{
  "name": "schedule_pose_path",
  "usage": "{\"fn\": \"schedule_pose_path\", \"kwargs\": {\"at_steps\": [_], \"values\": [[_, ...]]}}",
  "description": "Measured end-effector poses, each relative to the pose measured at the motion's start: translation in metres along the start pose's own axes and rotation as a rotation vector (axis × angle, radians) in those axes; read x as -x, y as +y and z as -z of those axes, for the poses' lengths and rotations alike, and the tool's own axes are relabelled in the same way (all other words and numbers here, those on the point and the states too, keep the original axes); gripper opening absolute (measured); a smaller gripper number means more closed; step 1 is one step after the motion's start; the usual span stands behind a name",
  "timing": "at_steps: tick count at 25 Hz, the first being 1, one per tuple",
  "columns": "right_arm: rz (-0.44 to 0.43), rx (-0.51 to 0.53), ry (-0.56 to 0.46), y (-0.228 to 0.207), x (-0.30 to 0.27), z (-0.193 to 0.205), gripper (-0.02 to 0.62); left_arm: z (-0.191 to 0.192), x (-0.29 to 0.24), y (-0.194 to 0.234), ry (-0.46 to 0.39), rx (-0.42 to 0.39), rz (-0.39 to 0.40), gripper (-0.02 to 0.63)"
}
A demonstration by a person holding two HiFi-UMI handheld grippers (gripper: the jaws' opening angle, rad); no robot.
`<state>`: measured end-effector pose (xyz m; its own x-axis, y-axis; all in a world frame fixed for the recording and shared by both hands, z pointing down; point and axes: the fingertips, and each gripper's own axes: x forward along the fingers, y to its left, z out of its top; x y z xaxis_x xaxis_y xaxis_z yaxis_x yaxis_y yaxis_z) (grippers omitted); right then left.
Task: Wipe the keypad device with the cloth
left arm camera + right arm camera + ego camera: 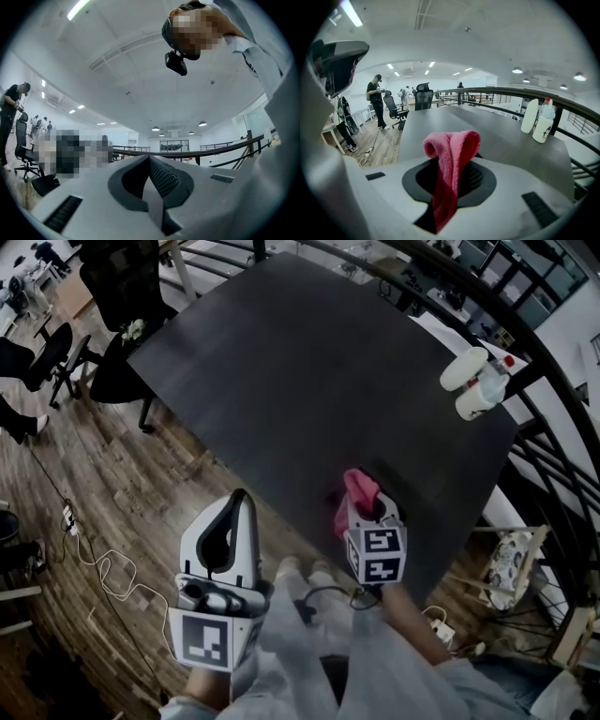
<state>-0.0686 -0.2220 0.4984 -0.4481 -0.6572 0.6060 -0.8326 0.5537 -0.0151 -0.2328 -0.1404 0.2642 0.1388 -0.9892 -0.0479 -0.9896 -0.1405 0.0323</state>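
Note:
A pink cloth (359, 486) is pinched in my right gripper (364, 502), which is shut on it at the near edge of the dark table (309, 381). In the right gripper view the cloth (452, 145) folds over above the jaws and hangs down between them, inside the right gripper (452, 168). My left gripper (238, 501) is off the table to the left, over the wooden floor, shut with nothing in it. The left gripper (151, 161) points upward toward the ceiling. No keypad device shows in any view.
Two white bottles (476, 381) stand at the table's far right corner, also the bottles (538, 119) in the right gripper view. Black office chairs (117, 296) stand beyond the table's left corner. A railing (553, 390) runs along the right. Cables (103, 568) lie on the floor.

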Motion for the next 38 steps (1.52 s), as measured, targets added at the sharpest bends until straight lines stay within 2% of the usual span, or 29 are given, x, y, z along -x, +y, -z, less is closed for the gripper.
{"fn": "schedule_pose_path", "kwargs": {"at_steps": [14,28,33,38], "values": [[0.085,-0.075,-0.042,-0.040,0.042,0.008,0.072,-0.003,-0.013,-0.033,-0.012,0.004,0.087,0.003],[0.145,-0.169,-0.056,-0.070,0.079,0.028,0.072,-0.001,-0.018,-0.056,-0.013,0.012,0.134,0.003],[0.139,-0.181,-0.059,-0.076,0.090,0.031,0.072,-0.002,-0.018,-0.061,-0.013,0.012,0.141,0.003],[0.080,-0.098,-0.164,-0.075,0.103,-0.001,0.072,-0.003,-0.019,-0.063,-0.020,0.010,0.142,0.003]]}}
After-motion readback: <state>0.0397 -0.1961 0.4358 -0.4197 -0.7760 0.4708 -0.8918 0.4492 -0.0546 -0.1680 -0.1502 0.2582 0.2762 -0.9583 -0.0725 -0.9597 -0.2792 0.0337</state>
